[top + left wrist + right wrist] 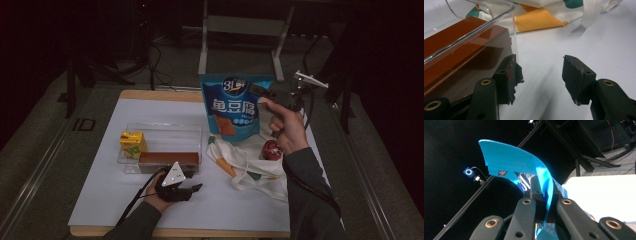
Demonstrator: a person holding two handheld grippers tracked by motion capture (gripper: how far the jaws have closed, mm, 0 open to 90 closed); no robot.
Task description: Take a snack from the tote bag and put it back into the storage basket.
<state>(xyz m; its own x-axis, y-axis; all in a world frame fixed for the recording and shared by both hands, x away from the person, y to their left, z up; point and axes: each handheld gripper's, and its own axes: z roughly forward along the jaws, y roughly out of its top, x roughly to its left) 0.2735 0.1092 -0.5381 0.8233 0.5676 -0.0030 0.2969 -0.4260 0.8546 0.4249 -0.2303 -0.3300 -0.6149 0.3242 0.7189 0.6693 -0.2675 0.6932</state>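
The right gripper [260,95] is pinching the top edge of a blue snack bag [231,107], its jaws pressed together on the thin film, and the bag hangs upright above the far right part of the white table [115,200]. In the right gripper view the bag's blue edge [524,160] curls up out of the closed jaws against a dark background, with part of the table's white top off to the right. Beneath the bag, in the high view, lies a crumpled white cloth bag [245,162] with orange and green patches, and a small round red-topped item [272,149] sits on it near the person's right wrist. The left gripper [192,189] rests low on the table near the front edge, jaws spread with nothing between them — in the left gripper view one pad [510,75] sits just beside the corner of a clear plastic tray [486,22], which holds a long brown box [456,55]. A yellow drink carton [132,143] stands at the tray's left end, well apart from the snack bag
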